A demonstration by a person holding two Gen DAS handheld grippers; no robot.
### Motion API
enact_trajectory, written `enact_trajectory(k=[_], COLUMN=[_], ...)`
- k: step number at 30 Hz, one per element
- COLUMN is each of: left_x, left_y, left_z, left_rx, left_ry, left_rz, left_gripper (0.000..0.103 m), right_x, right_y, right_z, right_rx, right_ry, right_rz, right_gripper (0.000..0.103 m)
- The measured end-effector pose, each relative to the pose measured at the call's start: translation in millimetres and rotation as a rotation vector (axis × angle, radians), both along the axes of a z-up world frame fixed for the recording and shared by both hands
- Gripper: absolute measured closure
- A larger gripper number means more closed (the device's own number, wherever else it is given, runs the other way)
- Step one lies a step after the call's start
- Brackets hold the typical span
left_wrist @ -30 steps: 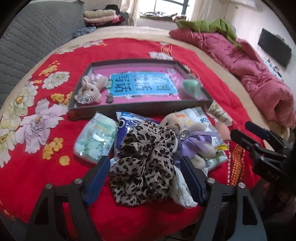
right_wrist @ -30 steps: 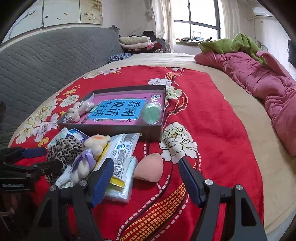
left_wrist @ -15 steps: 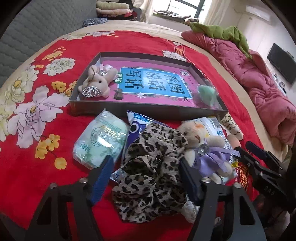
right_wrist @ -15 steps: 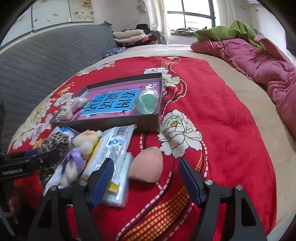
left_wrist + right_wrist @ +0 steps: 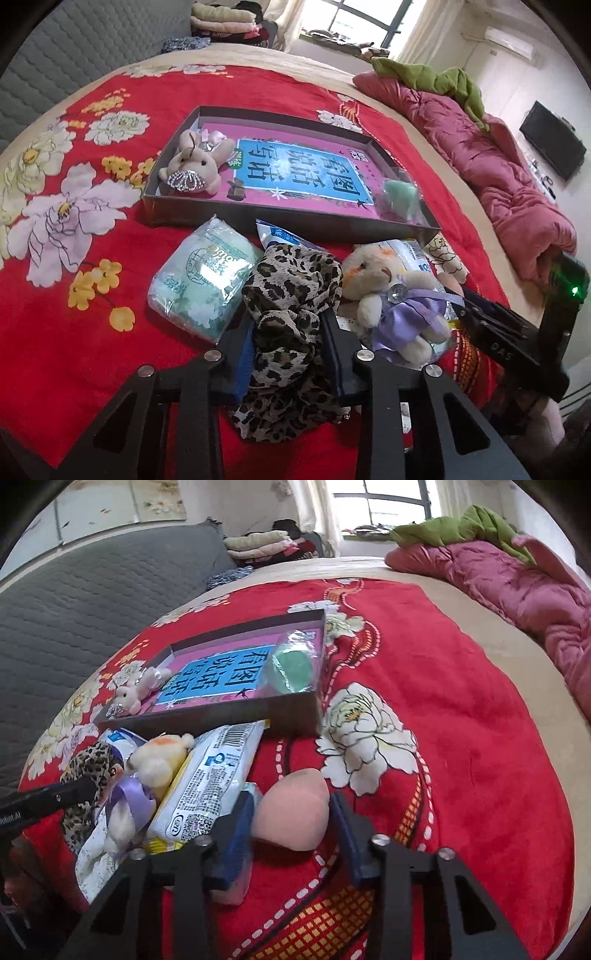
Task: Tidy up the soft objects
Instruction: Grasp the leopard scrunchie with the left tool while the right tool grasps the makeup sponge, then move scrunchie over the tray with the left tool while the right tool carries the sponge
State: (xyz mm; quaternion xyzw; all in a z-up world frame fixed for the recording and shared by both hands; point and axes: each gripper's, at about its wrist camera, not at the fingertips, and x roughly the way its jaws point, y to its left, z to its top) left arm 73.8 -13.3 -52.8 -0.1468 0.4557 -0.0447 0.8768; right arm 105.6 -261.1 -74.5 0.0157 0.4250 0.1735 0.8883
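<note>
Item 1: leopard-print cloth (image 5: 291, 295), bunched on the red floral bedspread (image 5: 55, 295) in front of the tray. Your left tongs (image 5: 288, 343) have just been closing and now pinch its middle between both pads.

Item 2: pink egg-shaped sponge (image 5: 293, 814), on the bedspread to the right of the packets. Your right tongs (image 5: 291, 827) have just been closing on it; both pads touch its sides.

Item 3: cream plush bear with a purple bow (image 5: 391, 295), lying on a white printed packet (image 5: 210, 786), just beside the cloth.

Item 4: pale green tissue pack (image 5: 201, 284), left of the cloth, touching it.

Item 5: dark shallow tray (image 5: 295, 225), beyond the pile, holding a pink-and-blue book (image 5: 295, 173), a beige plush rabbit (image 5: 195, 166) at its left end and a green sponge in clear wrap (image 5: 399, 192) at its right.
</note>
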Motion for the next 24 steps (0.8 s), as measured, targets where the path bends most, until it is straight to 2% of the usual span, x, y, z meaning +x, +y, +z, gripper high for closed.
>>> enact_trajectory(k=[5,8,16,24], left_x=[-1.7,-5.2,-12.8,-18.0], left_y=[9.2,11.3,4.8,19.7], left_z=[-0.8,2.3,24.8,38.9], left_rx=[-0.049,-0.063,-0.044,-0.064], left_ry=[0.003,-0.009,-0.078,-0.123], left_rz=[0.021,0.030,0.014,0.048], left_gripper=[0.081,0.082,0.083,0.083], right_x=[-6.7,-9.0,-11.6,-14.8], right_y=[-0.2,-6.9,-12.9,-11.9], right_z=[5.8,13.0,19.4,26.6], right_rx=[-0.033,-0.014,0.002,0.012], right_ry=[-0.040,-0.060,-0.073,-0.094], right_rz=[0.004,-0.010,-0.026,-0.020], right_gripper=[0.063,0.063,0.063,0.063])
